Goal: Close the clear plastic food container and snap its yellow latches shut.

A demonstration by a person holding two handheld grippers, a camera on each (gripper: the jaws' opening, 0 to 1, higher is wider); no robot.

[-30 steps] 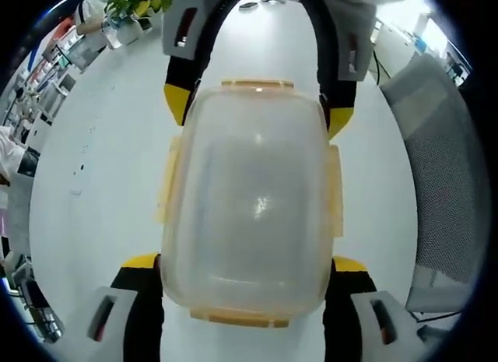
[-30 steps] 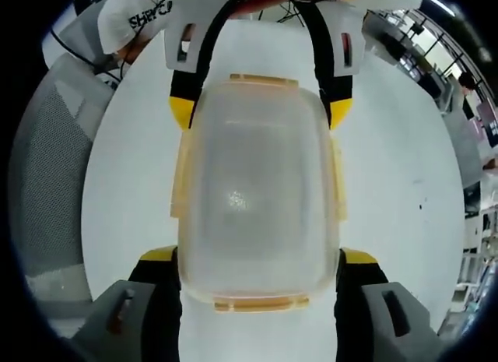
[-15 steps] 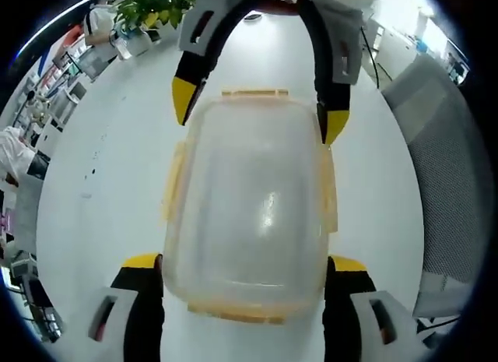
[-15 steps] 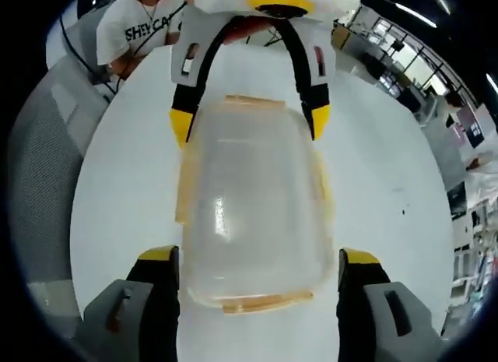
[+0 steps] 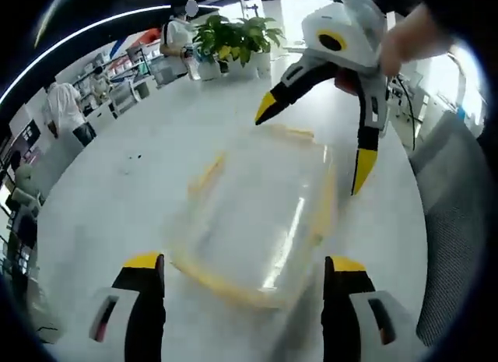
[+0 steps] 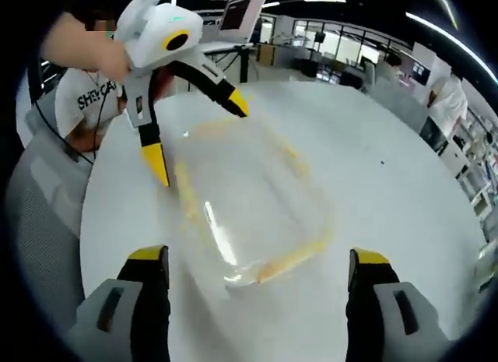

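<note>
**Container on the counter, both claws spread above it**

The clear plastic food container (image 5: 261,214) lies on the white counter (image 5: 117,191), lid side up as far as the motion blur lets one tell, with its yellow latches (image 6: 292,257) showing as smeared bands along the edges. In the left gripper view the left claw (image 5: 243,262) stands spread, its jaws wide on either side of the near end and apparently not touching it. The right claw (image 5: 315,148) hangs over the far end, jaws apart. In the right gripper view the right claw (image 6: 261,259) is likewise spread and gripping nothing, with the left claw (image 6: 198,140) above the far end.

Whether any latch is already snapped cannot be told. To do the step well, each claw should probably come down on one latch at a time, pressing the flap squarely toward the container wall while the other claw steadies the box, since the light plastic could slide on the smooth counter.
</note>
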